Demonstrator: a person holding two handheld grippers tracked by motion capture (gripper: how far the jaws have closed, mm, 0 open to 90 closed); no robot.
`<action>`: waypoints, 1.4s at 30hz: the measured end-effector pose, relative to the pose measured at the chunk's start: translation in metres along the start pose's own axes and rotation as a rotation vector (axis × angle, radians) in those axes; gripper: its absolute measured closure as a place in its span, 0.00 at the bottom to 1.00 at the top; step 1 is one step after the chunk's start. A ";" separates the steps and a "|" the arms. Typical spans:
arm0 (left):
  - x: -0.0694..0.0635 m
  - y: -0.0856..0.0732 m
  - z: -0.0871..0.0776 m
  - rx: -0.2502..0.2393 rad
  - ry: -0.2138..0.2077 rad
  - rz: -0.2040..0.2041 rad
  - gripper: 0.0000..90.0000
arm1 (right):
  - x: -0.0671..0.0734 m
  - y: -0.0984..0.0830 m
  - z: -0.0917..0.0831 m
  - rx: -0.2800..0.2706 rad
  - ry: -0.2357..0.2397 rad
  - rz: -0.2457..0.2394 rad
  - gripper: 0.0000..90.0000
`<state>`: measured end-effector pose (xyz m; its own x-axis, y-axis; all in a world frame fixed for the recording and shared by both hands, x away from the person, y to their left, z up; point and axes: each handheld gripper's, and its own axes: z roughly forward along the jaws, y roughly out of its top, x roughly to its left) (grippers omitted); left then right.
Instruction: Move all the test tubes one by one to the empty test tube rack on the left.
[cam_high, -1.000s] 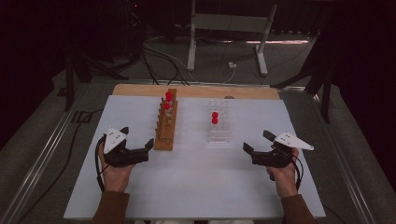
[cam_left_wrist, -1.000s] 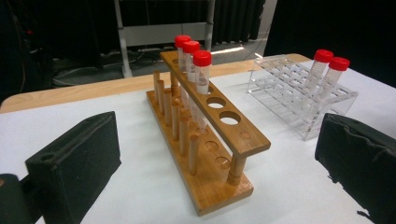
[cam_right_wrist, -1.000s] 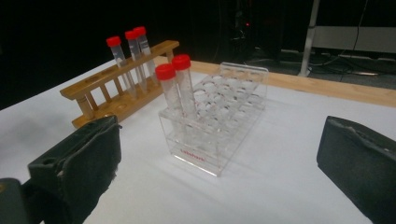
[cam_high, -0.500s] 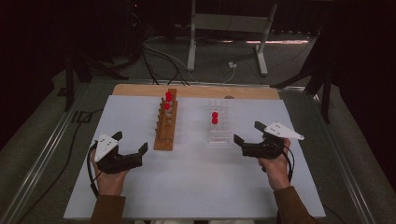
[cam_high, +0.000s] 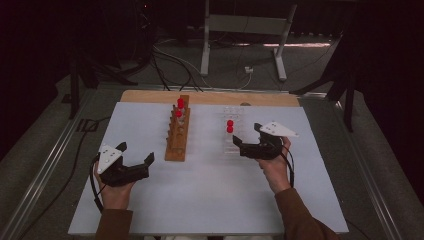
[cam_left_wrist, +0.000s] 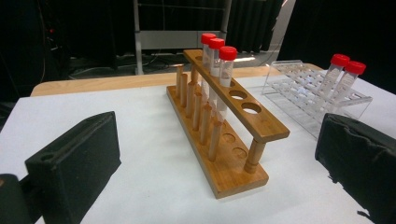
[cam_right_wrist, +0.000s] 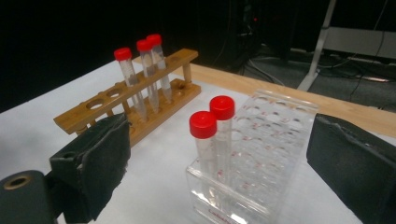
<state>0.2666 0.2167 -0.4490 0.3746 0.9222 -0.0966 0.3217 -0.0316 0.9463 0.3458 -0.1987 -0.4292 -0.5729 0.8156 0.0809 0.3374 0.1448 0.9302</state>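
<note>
1. The right gripper (cam_high: 243, 143) has moved up the table (cam_high: 210, 200) since 1 second ago, and its jaws, which have just been closing a little, are spread with nothing between them.
2. The clear rack (cam_right_wrist: 261, 154) with 2 red-capped tubes (cam_right_wrist: 204, 140) now stands just ahead of those jaws.
3. The left gripper (cam_high: 136, 156) has barely shifted, its jaws released and empty, with the wooden rack (cam_left_wrist: 224, 126) ahead between them.
</note>
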 end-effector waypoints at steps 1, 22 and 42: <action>0.000 0.000 0.000 0.002 0.006 0.000 0.01 | 0.001 0.000 0.003 0.008 0.001 -0.003 0.07; 0.002 -0.001 0.001 0.011 0.033 -0.006 0.01 | 0.010 -0.019 0.050 0.098 -0.063 -0.011 0.60; 0.002 -0.004 0.003 0.021 0.037 -0.010 0.01 | 0.011 -0.022 0.061 0.119 -0.086 -0.029 0.82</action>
<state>0.2686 0.2181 -0.4535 0.3393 0.9359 -0.0941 0.3436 -0.0302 0.9386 0.3768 -0.1587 -0.4708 -0.5191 0.8545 0.0192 0.4109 0.2299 0.8822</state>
